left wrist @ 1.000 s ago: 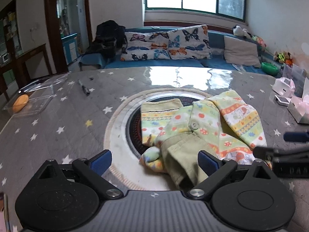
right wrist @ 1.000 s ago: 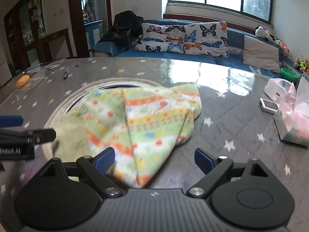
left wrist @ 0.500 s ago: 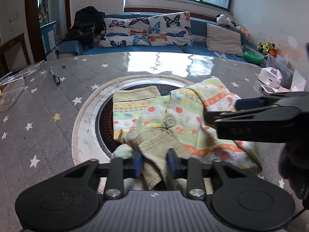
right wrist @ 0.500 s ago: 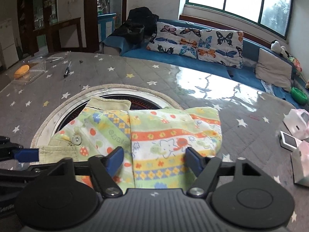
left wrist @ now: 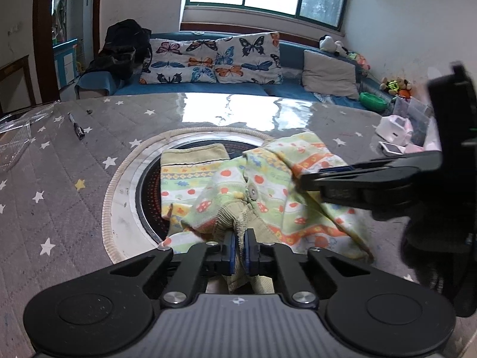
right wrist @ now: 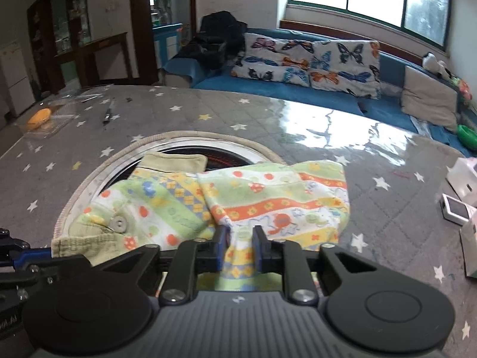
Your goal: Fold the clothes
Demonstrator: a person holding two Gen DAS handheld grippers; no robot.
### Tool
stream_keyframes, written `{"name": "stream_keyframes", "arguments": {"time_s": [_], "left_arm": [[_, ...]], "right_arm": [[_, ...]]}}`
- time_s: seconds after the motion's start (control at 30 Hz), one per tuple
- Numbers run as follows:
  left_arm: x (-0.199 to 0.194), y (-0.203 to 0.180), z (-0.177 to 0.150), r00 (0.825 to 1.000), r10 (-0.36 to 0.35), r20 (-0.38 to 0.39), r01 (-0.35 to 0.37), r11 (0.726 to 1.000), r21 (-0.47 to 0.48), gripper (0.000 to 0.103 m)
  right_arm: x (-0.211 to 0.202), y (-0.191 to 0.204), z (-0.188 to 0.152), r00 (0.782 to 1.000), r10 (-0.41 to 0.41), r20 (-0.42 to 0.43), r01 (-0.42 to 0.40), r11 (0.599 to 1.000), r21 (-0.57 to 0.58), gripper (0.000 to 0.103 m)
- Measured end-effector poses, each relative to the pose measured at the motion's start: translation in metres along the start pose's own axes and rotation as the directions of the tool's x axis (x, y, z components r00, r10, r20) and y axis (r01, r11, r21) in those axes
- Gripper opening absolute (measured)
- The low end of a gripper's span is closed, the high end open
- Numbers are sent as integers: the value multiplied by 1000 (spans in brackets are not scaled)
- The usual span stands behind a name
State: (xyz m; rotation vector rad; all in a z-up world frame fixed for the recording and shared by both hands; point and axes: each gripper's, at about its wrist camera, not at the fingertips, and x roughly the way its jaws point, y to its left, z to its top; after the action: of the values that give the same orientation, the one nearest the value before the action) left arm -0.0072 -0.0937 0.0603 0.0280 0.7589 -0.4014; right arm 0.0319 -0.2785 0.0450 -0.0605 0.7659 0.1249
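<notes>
table (right wrist: 268, 125) fills both views, grey quilted cover with star print under a glossy clear sheet; round inset (left wrist: 125, 197) mid-frame, pale braided rim, dark centre; sofa (left wrist: 190, 88) across the top of frame, blue, butterfly cushions.

garment (right wrist: 268, 205) lies centre frame, partly over the round inset; small child's piece, soft knit, green/yellow/orange print bands, ribbed olive trim, one snap button (right wrist: 118, 223) at left in the right wrist view; crumpled, overlapping layers, no clean fold showing.

progress, my read: early; this looks like the grab stage, both near edges being taken; spreading flat and all the folds are left.

left gripper (left wrist: 238, 250) bottom centre of its view, jaws pinched tight on the ribbed trim (left wrist: 238, 223); cloth bunches up between the blue pads.

right gripper (right wrist: 241, 249) bottom centre of its view, jaws narrow and closing, printed hem between them; pads look to be touching the cloth at both sides but not yet squeezing hard.

small stuff: clear tray (right wrist: 44, 119) upper left with something orange in it; pen-like tool (left wrist: 76, 126) upper left; white boxes (right wrist: 463, 176) right edge.
</notes>
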Motion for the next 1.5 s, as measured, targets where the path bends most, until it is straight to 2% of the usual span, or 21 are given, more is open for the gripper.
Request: {"name": "stream_keyframes", "arguments": {"time_s": [0.03,0.13,0.2,0.23,0.27,0.33,0.5,0.63,0.73,0.83,0.9,0.97,1.03,1.1,1.17,1.2,1.3,1.33,1.5], "left_arm": [[-2,-1,-1,1000,-4,2,4,1000,2,6],[-7,-4,-5,1000,-18,0,18,1000,3,6],[-8,-7,-6,1000,-23,-1,23,1000,5,6],[-9,-7,-7,1000,-24,-2,24,1000,4,6],[-10,-7,-8,1000,-25,-2,25,1000,4,6],[-11,-7,-9,1000,-27,-5,27,1000,1,6],[-16,-10,-15,999,-51,-8,51,999,-1,6],[-24,-16,-25,996,-88,-14,88,996,12,6],[-32,-24,-34,993,-117,-23,118,992,35,6],[-36,-33,-46,988,-146,-49,149,987,61,6],[-37,-40,-53,985,-156,-69,162,983,91,5],[-36,-47,-59,984,-156,-87,165,979,117,6],[-36,-51,-64,983,-154,-97,166,978,127,5],[-36,-54,-70,982,-153,-108,167,977,134,5],[-38,-56,-76,981,-152,-119,168,976,138,5],[-40,-56,-78,981,-153,-121,170,975,140,5],[-43,-53,-79,980,-155,-124,170,977,128,5],[-43,-53,-79,980,-155,-124,170,977,125,5],[-44,-52,-77,979,-160,-128,174,978,114,5]], "right_arm": [[1,3,-1,1000,4,-1,-4,1000,-13,36],[7,11,-2,1000,-15,-4,15,999,-42,35],[11,12,-3,999,-45,-5,45,998,-49,26],[12,10,-3,999,-51,-8,51,998,-39,14],[11,6,-3,999,-52,-6,52,998,-22,10],[-1,-3,-6,998,-52,17,52,999,1,5],[-49,-34,-17,990,-104,95,101,994,45,2],[-85,-66,-40,977,-177,117,163,979,118,2],[-108,-91,-66,967,-234,104,213,959,185,2],[-123,-116,-99,963,-264,47,243,933,266,2],[-128,-119,-114,951,-308,10,296,923,245,3],[-131,-112,-121,946,-325,6,318,928,196,8],[-131,-102,-118,960,-278,20,270,947,174,10],[-128,-90,-111,971,-235,45,226,964,141,16],[-121,-73,-103,980,-192,58,186,978,90,39],[-116,-65,-100,983,-176,56,173,983,58,43],[-96,-41,-93,987,-158,36,160,986,-52,47],[-88,-33,-91,987,-155,27,157,983,-90,52],[-62,-7,-84,982,-188,16,185,948,-260,57]]}}
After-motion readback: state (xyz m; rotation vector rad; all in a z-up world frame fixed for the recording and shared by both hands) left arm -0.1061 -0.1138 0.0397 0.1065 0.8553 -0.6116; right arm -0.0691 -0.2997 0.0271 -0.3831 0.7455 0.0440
